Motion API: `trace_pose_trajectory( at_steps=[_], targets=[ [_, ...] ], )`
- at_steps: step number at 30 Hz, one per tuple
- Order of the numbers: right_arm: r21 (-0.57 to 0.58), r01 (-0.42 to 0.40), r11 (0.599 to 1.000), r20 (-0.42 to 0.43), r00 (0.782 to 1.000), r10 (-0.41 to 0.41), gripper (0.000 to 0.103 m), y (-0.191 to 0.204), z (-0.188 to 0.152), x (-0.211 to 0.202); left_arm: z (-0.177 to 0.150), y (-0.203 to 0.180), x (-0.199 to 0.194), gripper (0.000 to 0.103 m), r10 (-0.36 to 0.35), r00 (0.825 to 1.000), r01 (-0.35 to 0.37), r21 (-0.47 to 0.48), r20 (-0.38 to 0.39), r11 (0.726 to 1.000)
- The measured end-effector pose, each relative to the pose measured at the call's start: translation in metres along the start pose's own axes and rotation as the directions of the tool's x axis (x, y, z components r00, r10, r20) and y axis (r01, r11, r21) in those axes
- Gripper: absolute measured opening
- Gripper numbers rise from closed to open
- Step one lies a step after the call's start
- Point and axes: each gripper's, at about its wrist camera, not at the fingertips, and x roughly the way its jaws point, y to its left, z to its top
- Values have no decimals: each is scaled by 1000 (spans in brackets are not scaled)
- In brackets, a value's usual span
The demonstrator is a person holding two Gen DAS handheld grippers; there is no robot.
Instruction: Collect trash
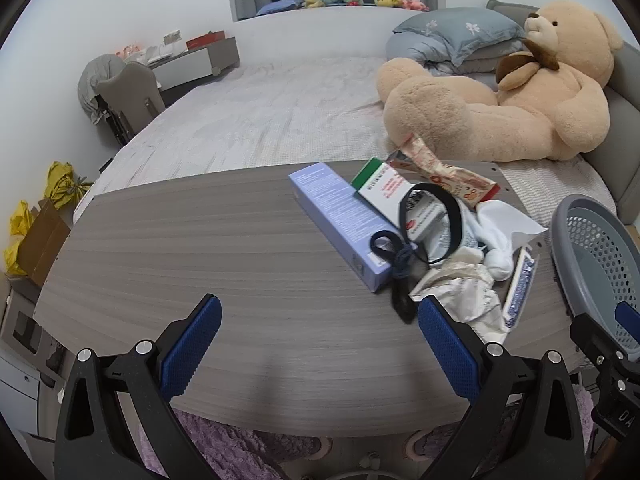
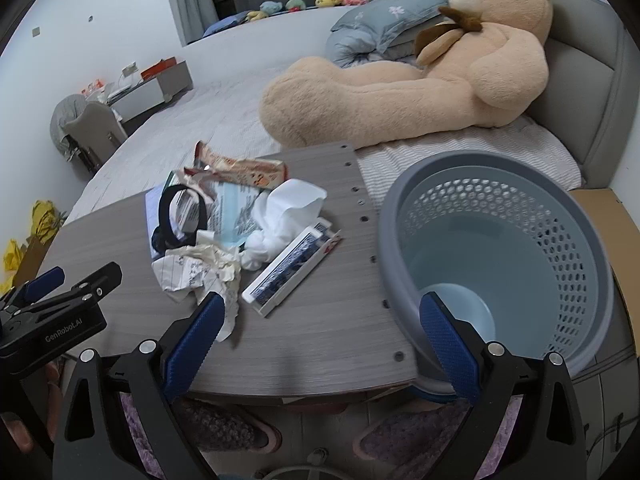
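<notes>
Worktop (image 1: 200, 240): litter pile with crumpled paper (image 2: 192, 272), white tissue (image 2: 292, 208). Grey perforated basket (image 2: 560, 248) beside it. Left tool (image 1: 320, 344), right tool (image 2: 318, 340): both spread wide, empty.

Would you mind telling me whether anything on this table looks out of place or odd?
Yes: a jumbled heap sits at the table's right end, where crumpled paper, a white tissue, a snack wrapper and a black headband overlap. The grey basket beside it looks empty.
</notes>
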Motion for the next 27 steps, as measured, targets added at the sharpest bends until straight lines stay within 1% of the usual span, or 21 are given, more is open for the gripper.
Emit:
trace_pose_trajectory(
  at_steps=[7, 13, 18, 27],
  targets=[
    [-50, -49, 998, -27, 998, 48, 94, 26, 2, 16, -2, 20, 7, 97, 34, 999, -34, -3, 16, 999],
    [-92, -82, 992, -37, 996, 79, 94, 50, 8, 31, 1, 43, 19, 97, 46, 999, -46, -28, 1, 999],
    [-127, -92, 988, -50, 995, 86, 94, 67, 10, 45, -1, 57, 27, 97, 41, 999, -41, -54, -8, 998],
    [-184, -63, 981, -71, 996, 51, 93, 87, 8, 63, -2, 67, 32, 97, 35, 999, -36, -68, -17, 997]
  ],
)
